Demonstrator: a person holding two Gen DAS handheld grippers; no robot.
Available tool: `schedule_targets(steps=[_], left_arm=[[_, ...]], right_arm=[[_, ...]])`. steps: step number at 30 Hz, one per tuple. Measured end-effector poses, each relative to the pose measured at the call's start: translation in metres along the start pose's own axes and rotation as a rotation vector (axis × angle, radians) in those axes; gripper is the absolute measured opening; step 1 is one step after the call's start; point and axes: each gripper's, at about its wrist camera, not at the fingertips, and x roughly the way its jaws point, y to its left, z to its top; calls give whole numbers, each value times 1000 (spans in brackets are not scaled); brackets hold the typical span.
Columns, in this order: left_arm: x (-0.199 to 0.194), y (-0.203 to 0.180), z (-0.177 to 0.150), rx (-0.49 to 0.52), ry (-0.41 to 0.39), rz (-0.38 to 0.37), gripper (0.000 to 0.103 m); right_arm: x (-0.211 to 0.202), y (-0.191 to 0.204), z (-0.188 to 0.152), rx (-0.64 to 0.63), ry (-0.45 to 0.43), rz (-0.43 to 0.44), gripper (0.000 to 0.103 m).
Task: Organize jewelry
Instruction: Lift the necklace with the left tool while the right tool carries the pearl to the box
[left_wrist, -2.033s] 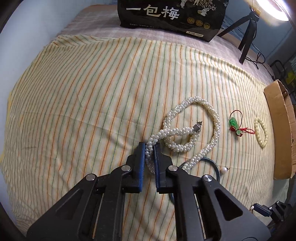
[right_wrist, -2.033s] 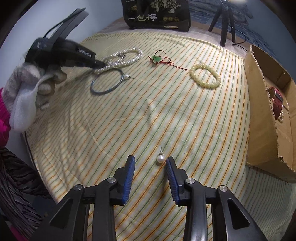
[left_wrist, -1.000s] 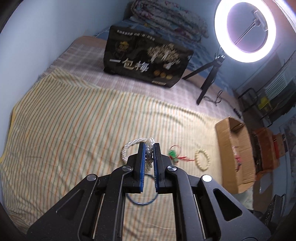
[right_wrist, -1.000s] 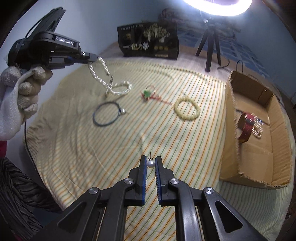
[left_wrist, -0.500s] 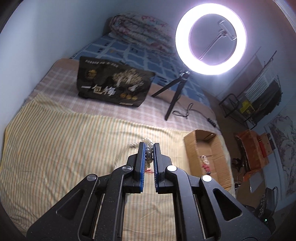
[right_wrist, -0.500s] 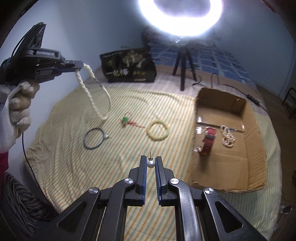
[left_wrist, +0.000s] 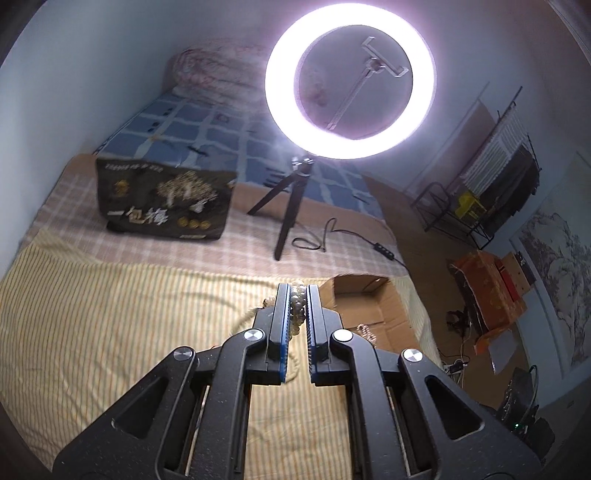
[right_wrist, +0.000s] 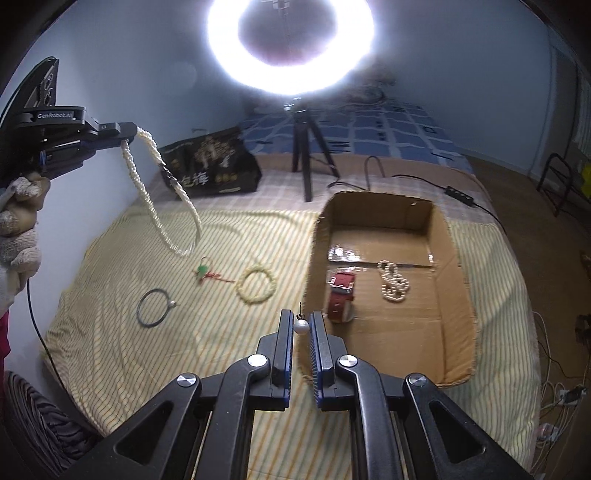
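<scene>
Both picks came up off the bed: left gripper (right_wrist: 129, 133) clamps the dangling pearl necklace (right_wrist: 162, 206), right gripper (right_wrist: 300, 328) pinches a pearl earring (right_wrist: 300, 326). Cardboard box (right_wrist: 458, 295) looks next.

pearl necklace (left_wrist: 297, 308): in the left wrist view mostly hidden between and behind the fingers of the left hand-held gripper (left_wrist: 296, 295); only a few beads show, and the hanging loop is a blur.
cardboard box (left_wrist: 373, 306): its near part is covered by the gripper body in the left wrist view; the contents are too small to tell.
gloved hand (right_wrist: 16, 221): cut off by the left picture edge in the right wrist view.
ring light (right_wrist: 290, 44): its top is cut by the frame and glare washes out the centre.
green charm (right_wrist: 202, 272): blurred, shape unclear.
black bag (right_wrist: 210, 166): partly behind the necklace; print too blurred to read.
</scene>
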Motion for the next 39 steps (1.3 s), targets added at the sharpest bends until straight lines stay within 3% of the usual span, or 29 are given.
schedule_targets(steps=[8,21,28,39], left_arm=[[17,-53,24,67,-4,-28,6],[70,-137,27,169,44,-73,6],[100,-155,19,183,75,-58,6],[152,-150,-7,187,160,-4,6]], right_arm=[[0,-28,0,44,6,-16,6],[2,-63,-8,115,26,-24,6],[10,-73,-10,133,42,-27,6],[27,-87,-20,169,92,-27,6]])
